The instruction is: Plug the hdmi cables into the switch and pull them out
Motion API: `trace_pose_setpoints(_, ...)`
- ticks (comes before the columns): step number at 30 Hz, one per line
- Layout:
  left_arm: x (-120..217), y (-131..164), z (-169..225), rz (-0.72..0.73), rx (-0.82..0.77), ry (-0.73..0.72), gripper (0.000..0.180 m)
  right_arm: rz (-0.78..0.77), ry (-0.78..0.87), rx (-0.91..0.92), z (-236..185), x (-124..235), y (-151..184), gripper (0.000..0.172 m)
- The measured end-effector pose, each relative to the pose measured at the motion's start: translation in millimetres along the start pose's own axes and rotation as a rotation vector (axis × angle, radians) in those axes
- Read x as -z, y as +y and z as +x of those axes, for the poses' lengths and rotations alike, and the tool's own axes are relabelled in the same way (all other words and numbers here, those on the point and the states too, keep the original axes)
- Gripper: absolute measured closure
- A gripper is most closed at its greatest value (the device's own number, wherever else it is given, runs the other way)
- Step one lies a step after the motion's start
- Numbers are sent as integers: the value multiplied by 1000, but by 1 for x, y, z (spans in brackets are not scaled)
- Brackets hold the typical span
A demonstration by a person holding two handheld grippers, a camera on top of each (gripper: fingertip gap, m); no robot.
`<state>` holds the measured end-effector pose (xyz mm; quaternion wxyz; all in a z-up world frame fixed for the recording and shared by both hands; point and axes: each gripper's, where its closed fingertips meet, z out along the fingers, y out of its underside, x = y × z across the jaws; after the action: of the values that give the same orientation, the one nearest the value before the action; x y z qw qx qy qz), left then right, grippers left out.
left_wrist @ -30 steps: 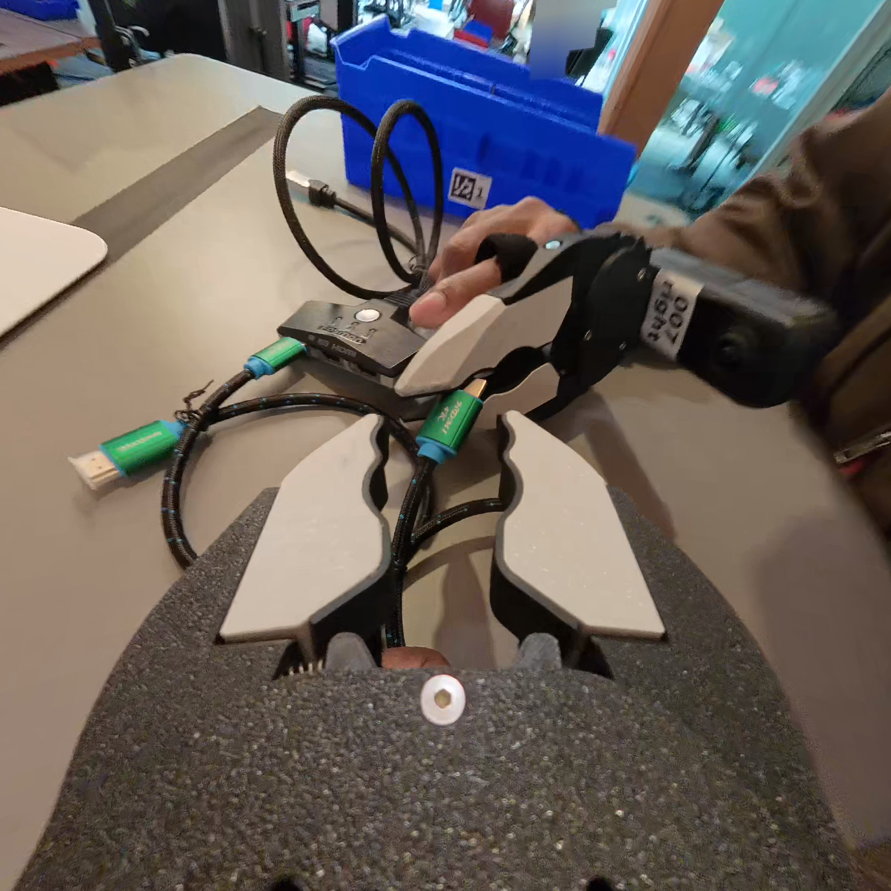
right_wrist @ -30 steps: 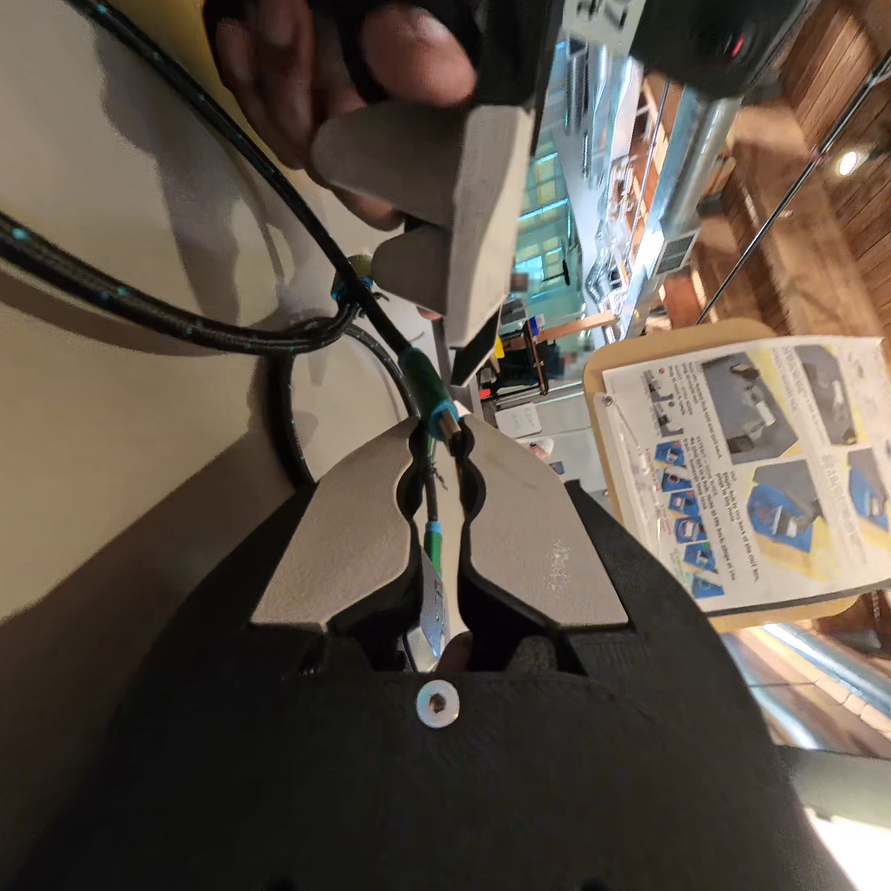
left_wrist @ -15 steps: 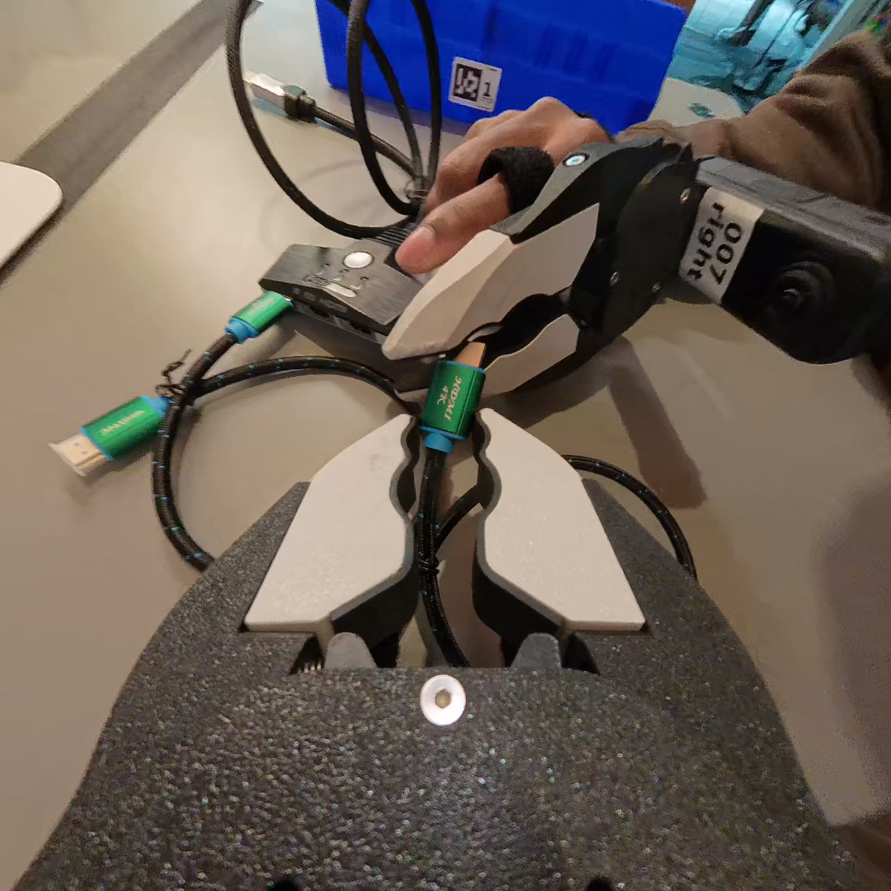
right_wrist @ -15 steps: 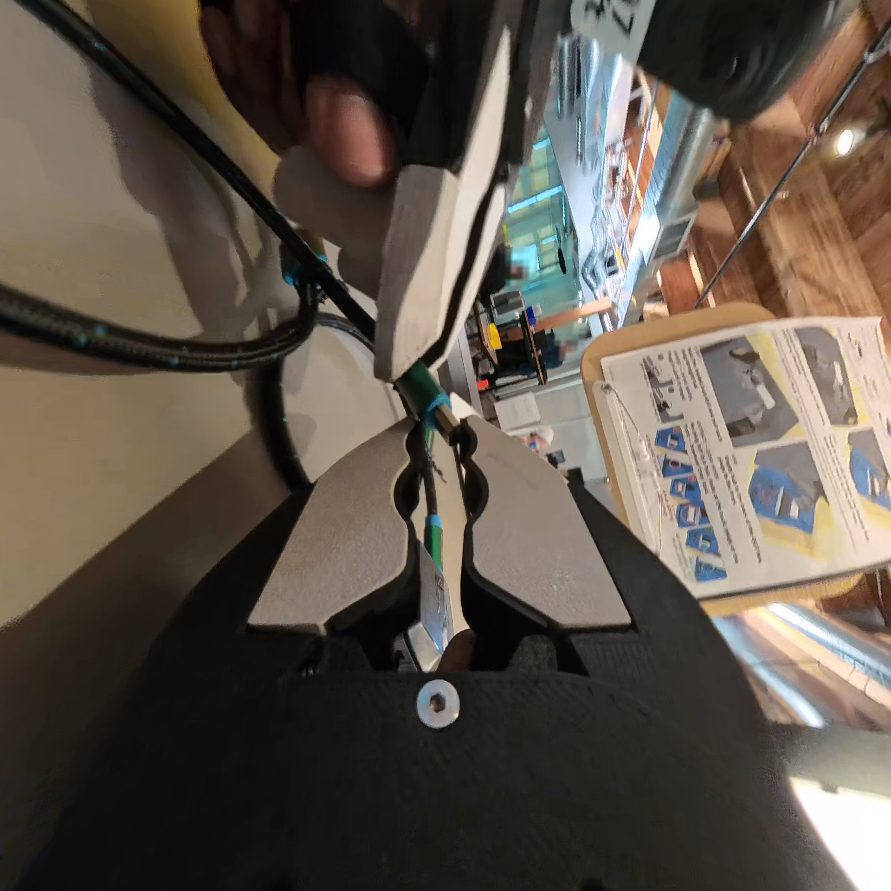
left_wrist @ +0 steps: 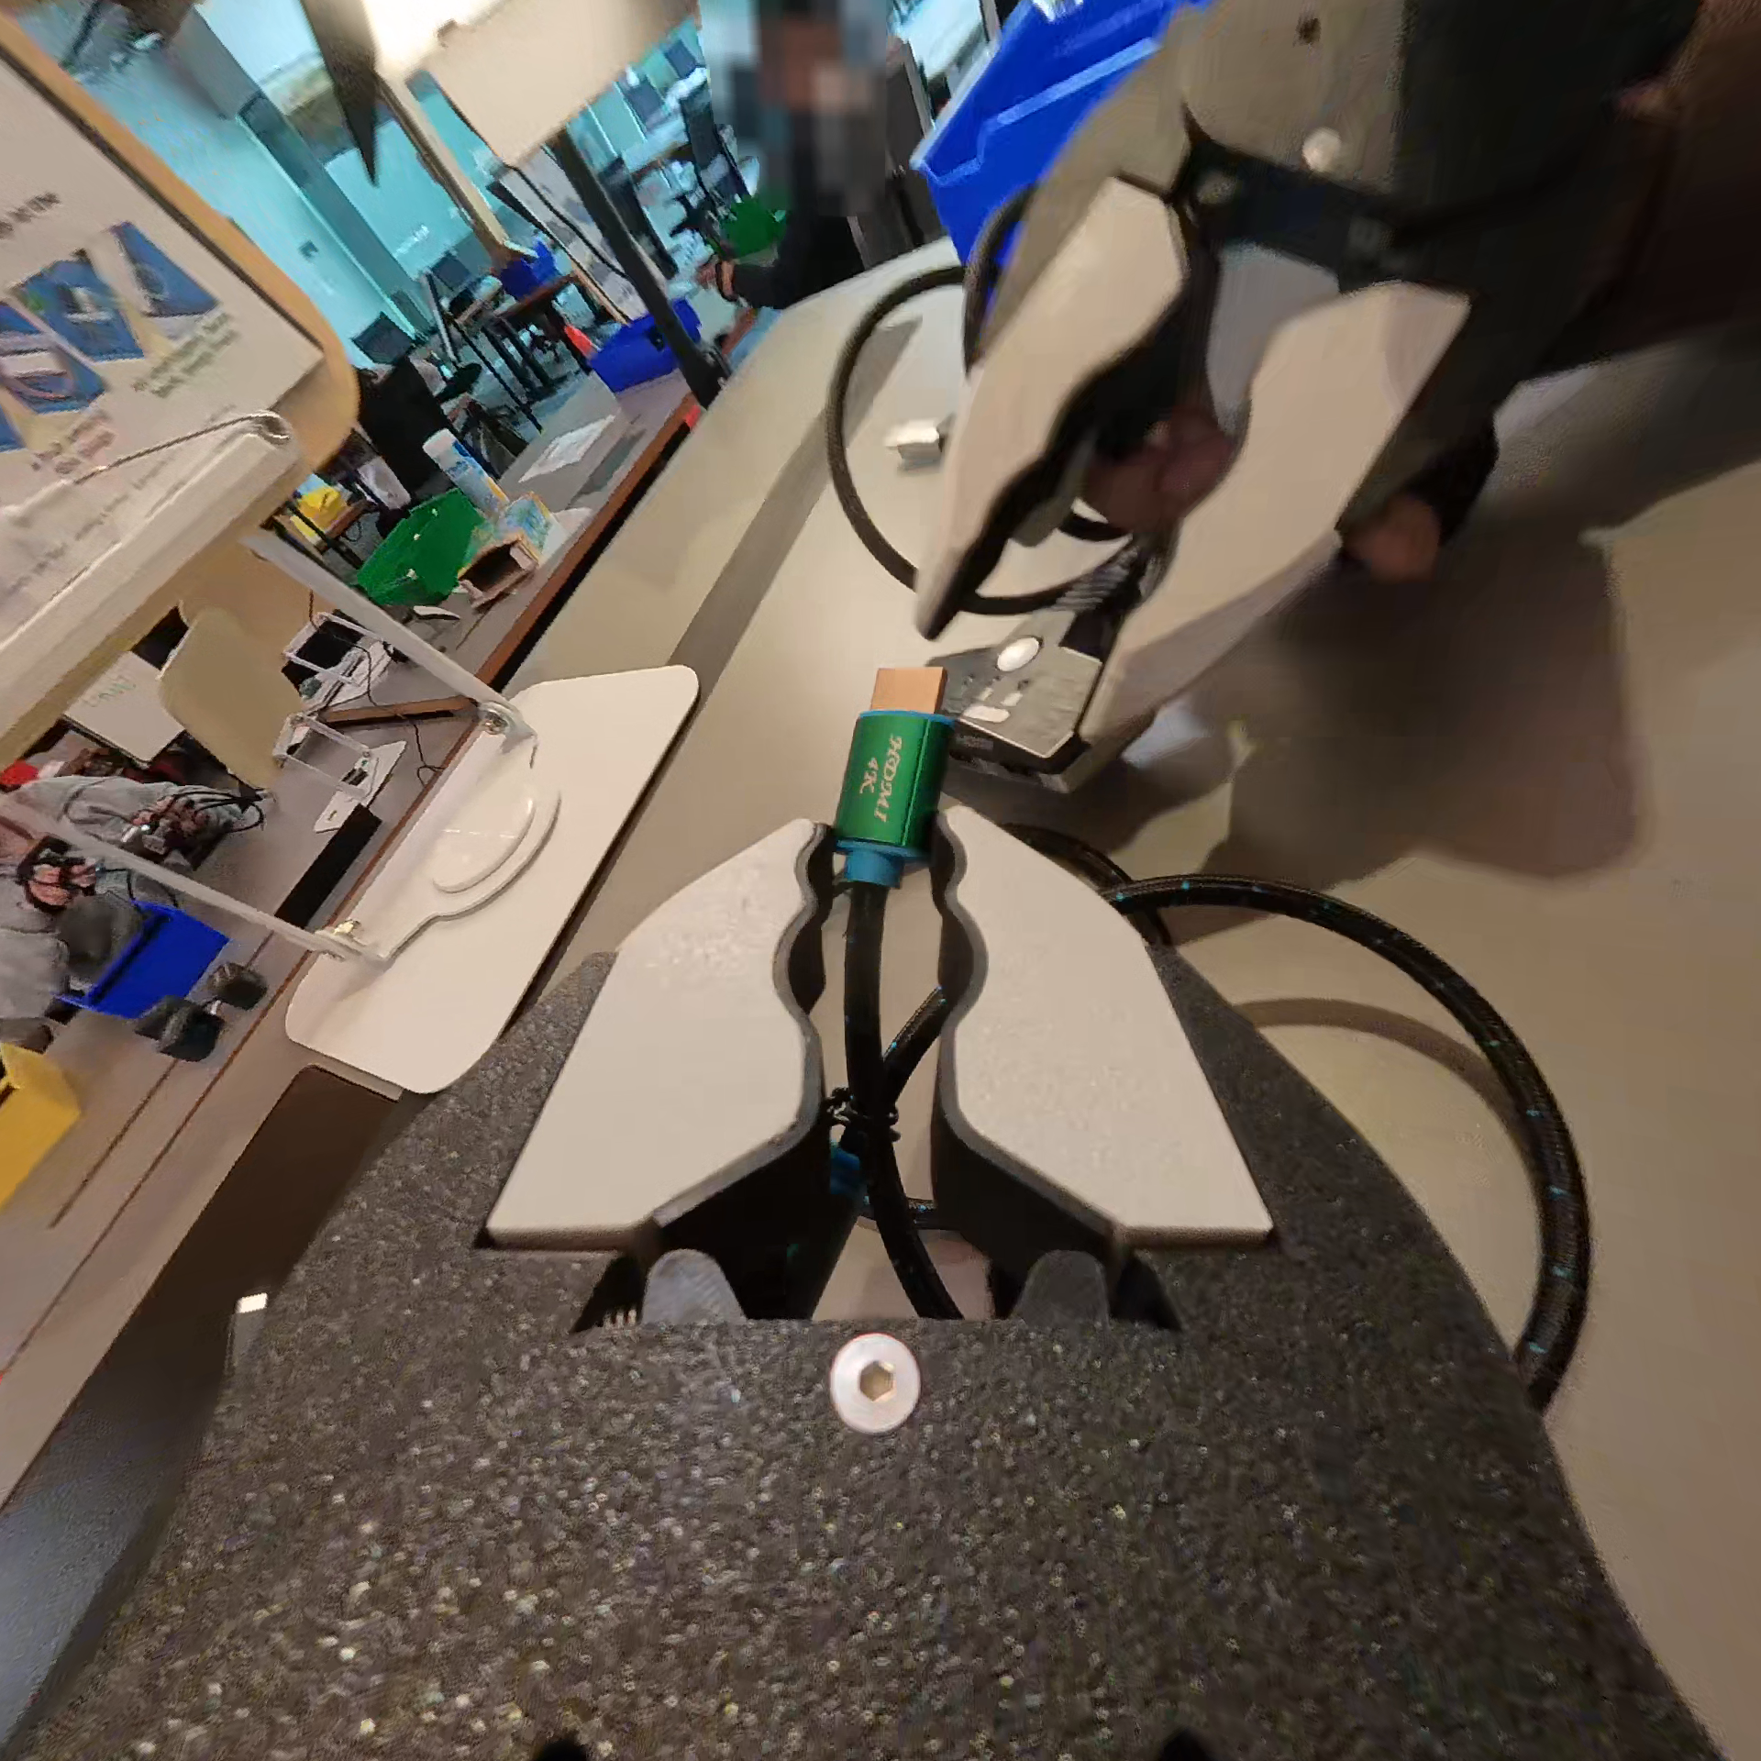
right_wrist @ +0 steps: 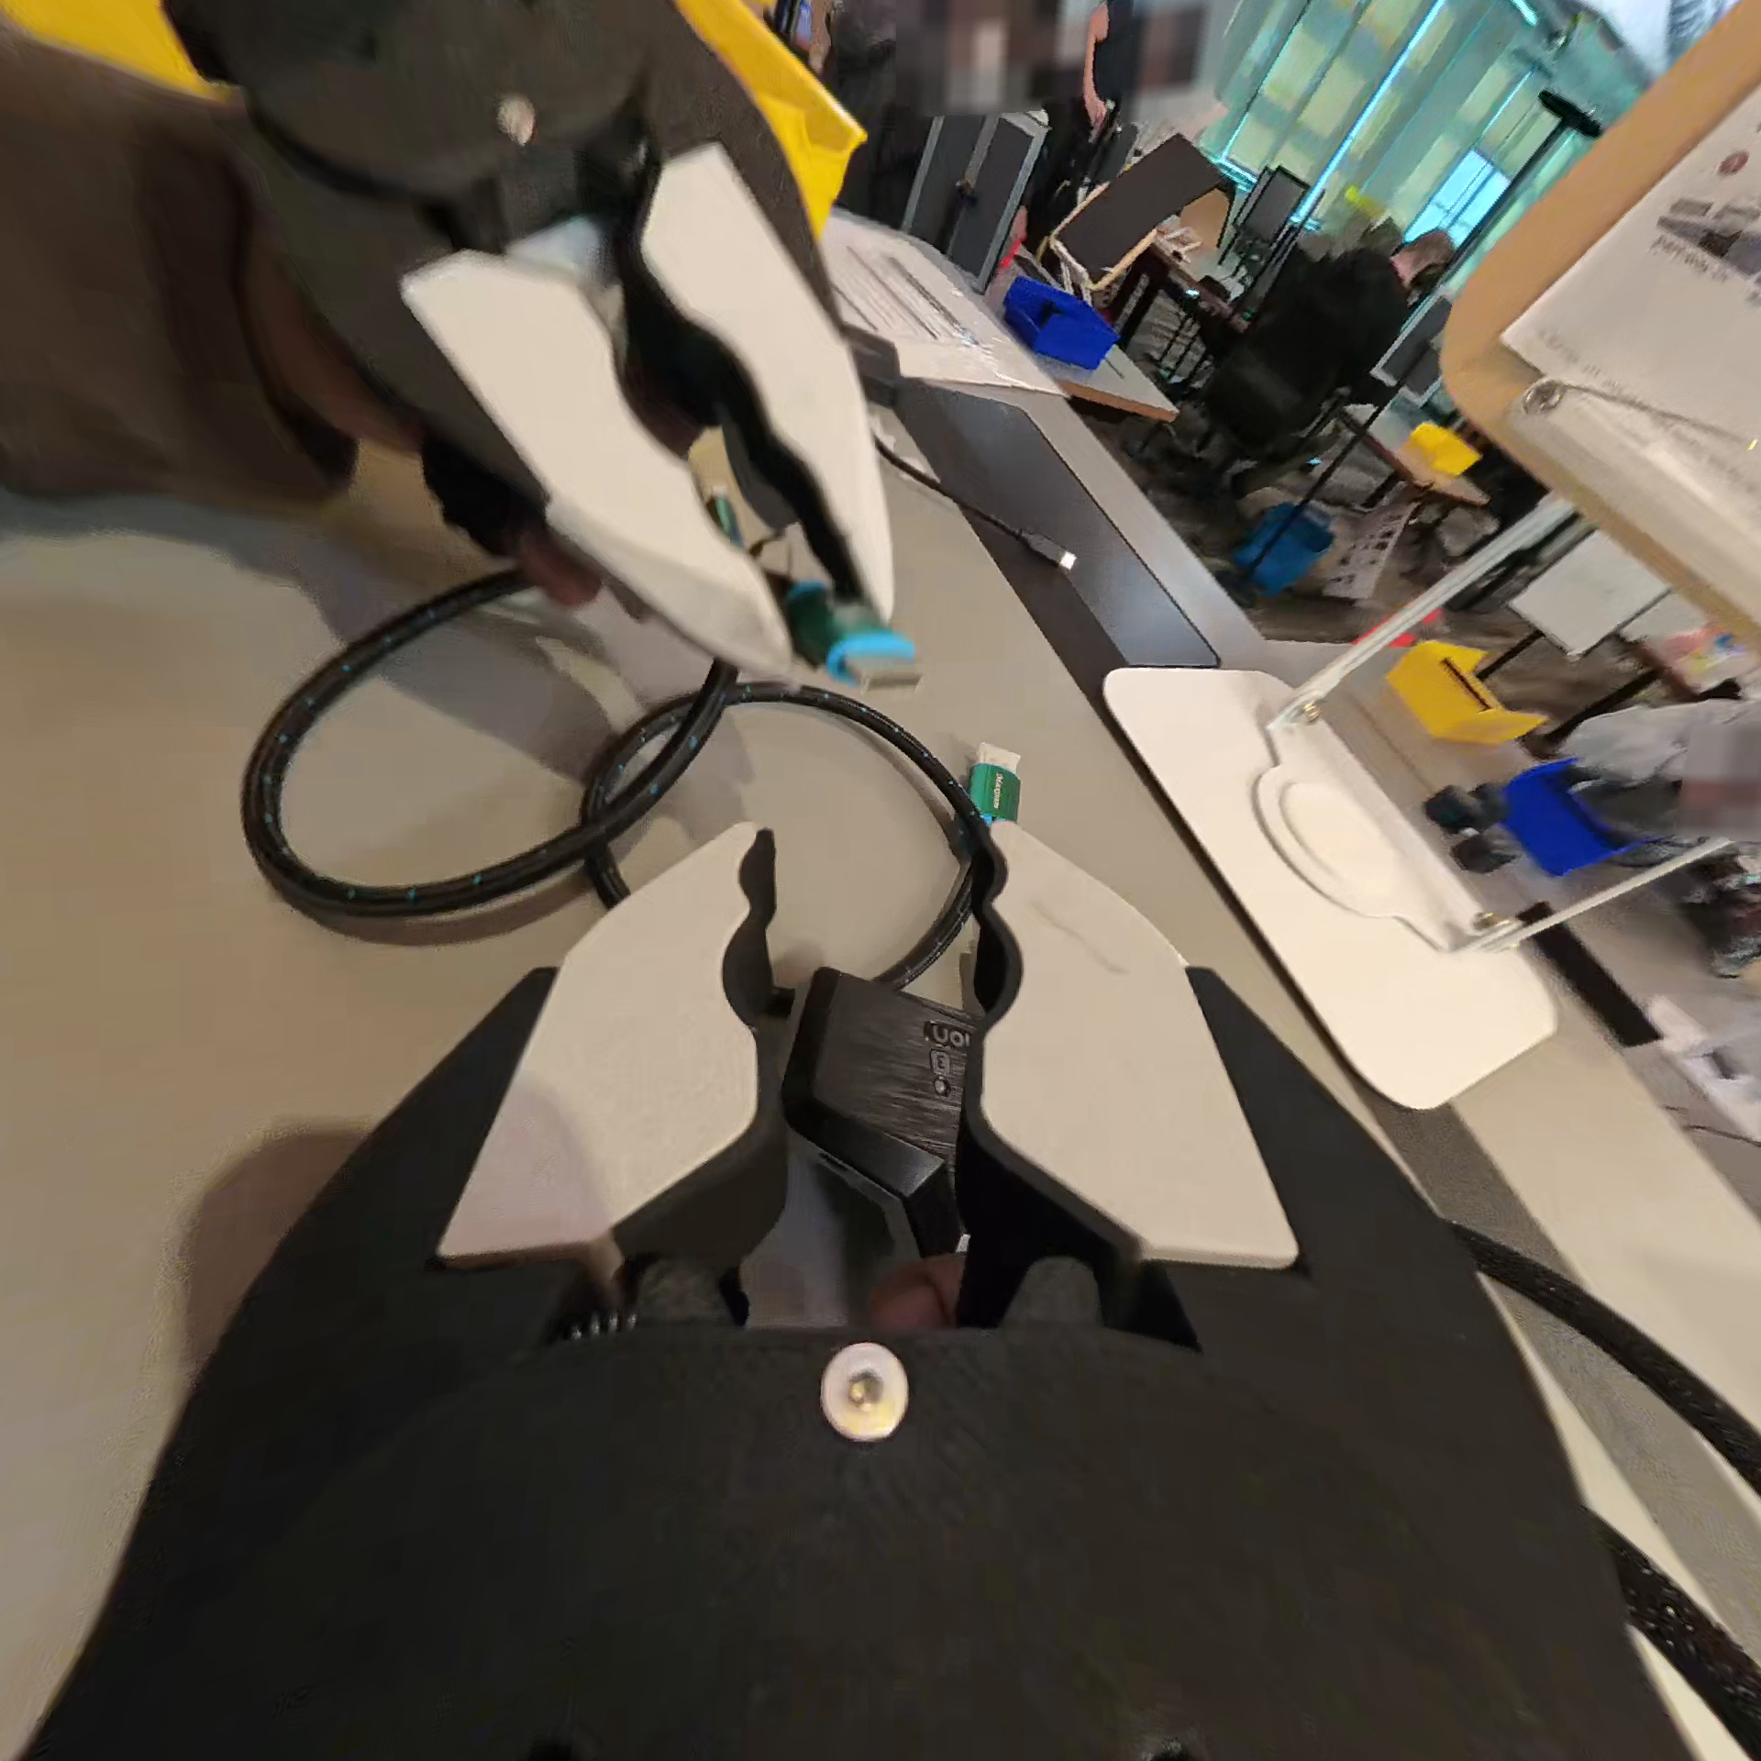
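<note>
A busy workshop is stretching behind the wide grey surface [left_wrist: 1429, 1001]. The right hand-held gripper [right_wrist: 872, 862] is straddling a black brushed-metal switch box [right_wrist: 881, 1086] deep between its parted fingers, grip uncertain. The left hand-held gripper [left_wrist: 881, 848] is clamping the green metal cable plug [left_wrist: 891, 777], unplugged, its gold tip just beside the box.

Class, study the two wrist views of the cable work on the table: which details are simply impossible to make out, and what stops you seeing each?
- Black switch box, right wrist view: its lower half lies hidden between the right hand-held gripper fingers.
- Green plug, right wrist view: motion blur and the left hand-held gripper fingers cover it.
- Braided cable, left wrist view: it disappears behind the gripper body.
- Poster board, left wrist view: cut off by the edge.
</note>
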<state>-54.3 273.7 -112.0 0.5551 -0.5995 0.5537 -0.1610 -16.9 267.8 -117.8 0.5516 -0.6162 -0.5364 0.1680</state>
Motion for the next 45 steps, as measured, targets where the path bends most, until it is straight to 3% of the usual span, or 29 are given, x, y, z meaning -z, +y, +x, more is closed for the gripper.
trace_pose_setpoints(4,-15,6,17,-74,-97,44,162,18,-55,-110,0,2,-4,131)
trace_pose_setpoints(11,-25,1,36,-83,-193,94,163,-85,-165,-117,-16,-1,13,136)
trace_pose_setpoints(16,-27,0,42,-101,-250,103,165,-92,-265,-221,-26,1,13,137)
trace_pose_setpoints(24,-30,4,43,-117,-261,103,166,-144,-329,-407,-28,-1,15,148)
trace_pose_setpoints(31,-33,4,33,-133,-246,25,154,-114,-267,-296,-23,-4,17,151)
trace_pose_setpoints(36,-38,6,36,-176,-334,-11,147,-83,-227,-315,-16,-6,10,151)
trace_pose_setpoints(43,-48,4,27,-215,-430,-129,164,-75,-214,-342,-12,-4,8,151)
trace_pose_setpoints(45,-53,3,28,-219,-438,-134,165,-102,-176,-293,-6,-1,12,141)
